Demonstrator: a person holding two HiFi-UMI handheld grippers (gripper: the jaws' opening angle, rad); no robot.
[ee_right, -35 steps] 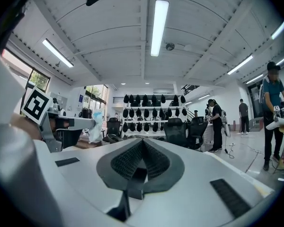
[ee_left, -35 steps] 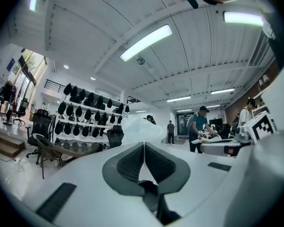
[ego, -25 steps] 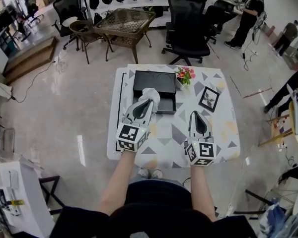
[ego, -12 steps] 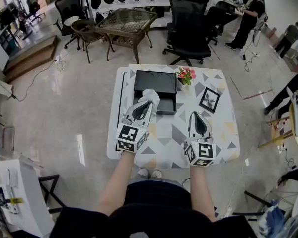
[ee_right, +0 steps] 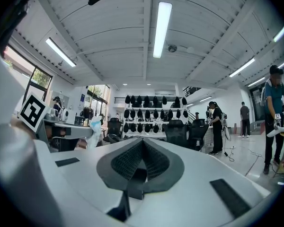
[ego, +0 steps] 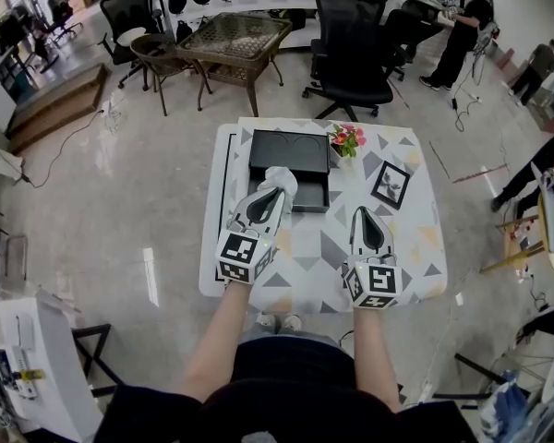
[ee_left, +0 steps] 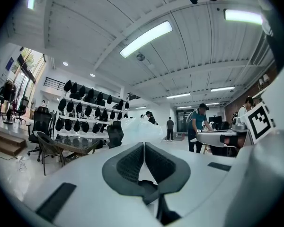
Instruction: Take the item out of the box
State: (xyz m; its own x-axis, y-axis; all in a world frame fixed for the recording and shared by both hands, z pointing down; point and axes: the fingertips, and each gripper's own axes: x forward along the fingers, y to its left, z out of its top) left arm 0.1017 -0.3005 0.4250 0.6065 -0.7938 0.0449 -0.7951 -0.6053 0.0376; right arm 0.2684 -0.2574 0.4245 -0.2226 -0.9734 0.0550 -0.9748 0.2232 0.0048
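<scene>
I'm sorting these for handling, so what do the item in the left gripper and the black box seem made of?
The item pinched by the left gripper: thin whitish film, probably plastic wrapping; it looks crumpled and half see-through. The black box: stiff, matte, likely card or plastic; flat faces, sharp edges, no glare.

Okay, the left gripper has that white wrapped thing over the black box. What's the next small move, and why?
Probably draw the left gripper toward you and lower the white wrapped item onto bare table. Its jaws are shut on the item, which is over the black box and not yet set down.
</scene>
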